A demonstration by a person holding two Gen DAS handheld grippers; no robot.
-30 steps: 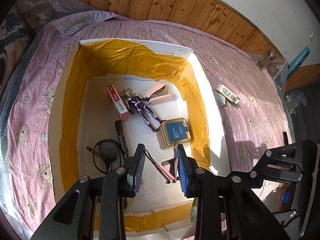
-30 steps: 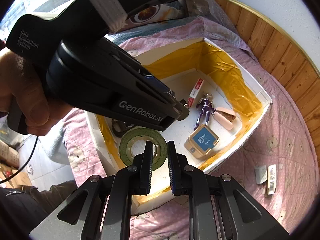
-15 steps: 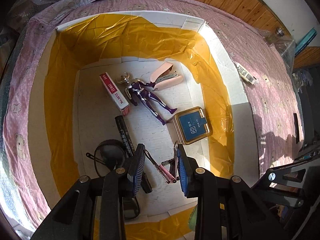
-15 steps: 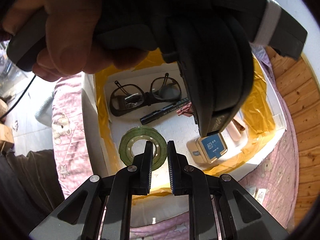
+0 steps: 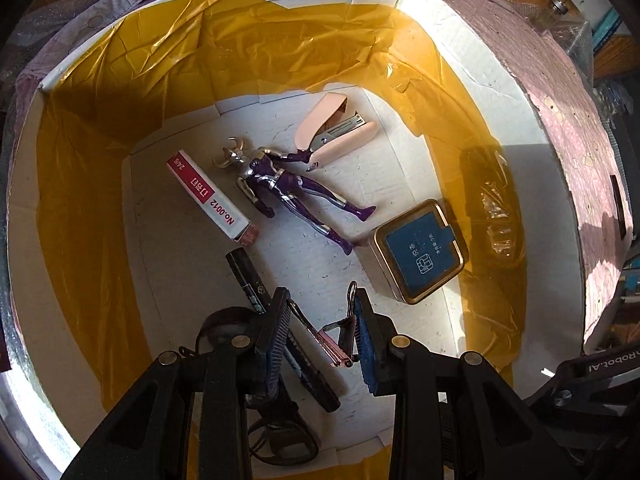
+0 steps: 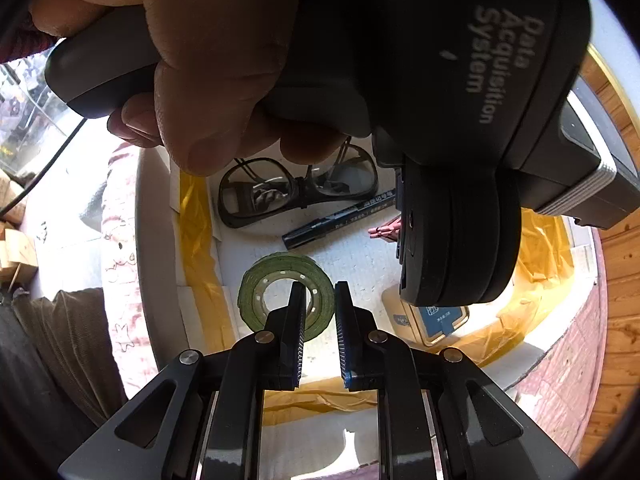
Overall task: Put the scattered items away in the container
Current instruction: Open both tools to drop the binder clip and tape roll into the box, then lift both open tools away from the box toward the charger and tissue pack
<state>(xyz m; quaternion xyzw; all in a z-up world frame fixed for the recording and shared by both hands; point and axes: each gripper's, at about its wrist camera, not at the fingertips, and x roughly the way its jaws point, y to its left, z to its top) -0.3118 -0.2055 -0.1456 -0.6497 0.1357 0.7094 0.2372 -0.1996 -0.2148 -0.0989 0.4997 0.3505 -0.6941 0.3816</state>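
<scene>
A white foam box (image 5: 520, 92) lined with yellow film holds a pink stapler (image 5: 340, 136), a purple toy figure (image 5: 288, 188), a red-and-white staple box (image 5: 212, 200), a black marker (image 5: 248, 276) and a blue-lidded tin (image 5: 420, 256). Low inside the box, my left gripper (image 5: 320, 300) is shut on a pink binder clip (image 5: 338, 342), whose wire handles are spread between the pads. At the box's near end, my right gripper (image 6: 320, 292) is shut on the rim of a green tape roll (image 6: 256, 292). Black glasses (image 6: 296, 188) lie on the box floor.
A hand (image 6: 208, 40) holding the left gripper's black body (image 6: 460, 120) fills the upper half of the right wrist view and hides part of the box. A pink patterned bedspread (image 5: 576, 128) surrounds the box. Wood panelling (image 6: 620, 280) runs behind.
My left gripper has gone forward and down into the box with the binder clip. The right gripper has carried the tape roll over the box's near end, and the left hand now looms closer.
</scene>
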